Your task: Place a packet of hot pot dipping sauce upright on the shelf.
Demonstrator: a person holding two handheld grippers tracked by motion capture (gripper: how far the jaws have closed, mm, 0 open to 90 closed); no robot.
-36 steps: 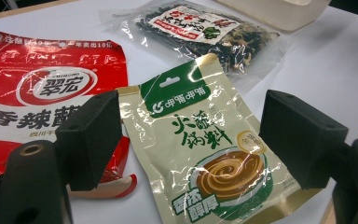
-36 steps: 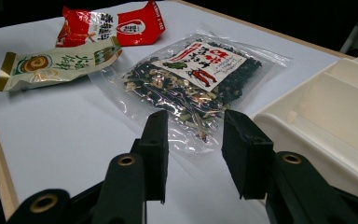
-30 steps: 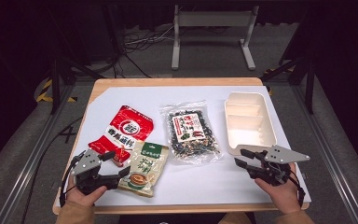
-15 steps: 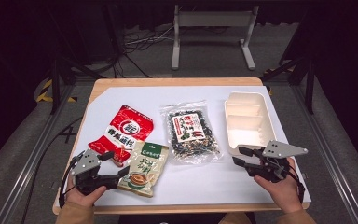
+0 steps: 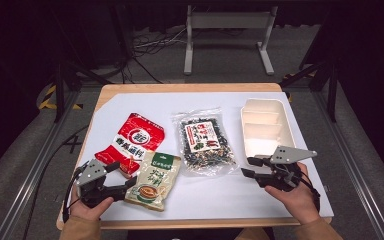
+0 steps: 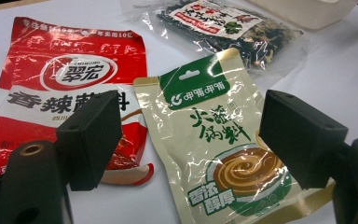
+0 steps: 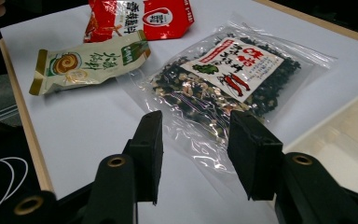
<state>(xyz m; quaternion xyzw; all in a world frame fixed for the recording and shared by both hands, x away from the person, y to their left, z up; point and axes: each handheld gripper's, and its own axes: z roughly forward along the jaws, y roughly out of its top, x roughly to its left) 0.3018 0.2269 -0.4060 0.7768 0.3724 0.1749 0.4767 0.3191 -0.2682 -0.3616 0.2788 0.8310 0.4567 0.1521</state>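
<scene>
Three packets lie on the white table top (image 5: 130, 102): a red pouch (image 5: 139, 137), a beige and green pouch (image 5: 155, 180) that overlaps its lower corner, and a clear bag of dark dried mix (image 5: 205, 142). My left gripper (image 5: 122, 175) is at the front left, open, its jaws standing wide at the green pouch's left edge. In the left gripper view the green pouch (image 6: 214, 135) lies flat between and beyond the left gripper's (image 6: 196, 140) jaws, with the red pouch (image 6: 70, 79) beside it. My right gripper (image 5: 250, 167) is open and holds nothing, just right of the clear bag (image 7: 228, 70).
A cream tray (image 5: 265, 127) with compartments stands at the right, just beyond my right gripper, and its rim (image 7: 340, 135) shows in the right gripper view. The table's wooden edge (image 5: 190, 223) runs close in front of both hands. A metal stand (image 5: 227, 20) and cables lie on the floor behind.
My right hand has shifted a little to the left and up the picture, towards the clear bag. The left hand and the packets have kept still.
</scene>
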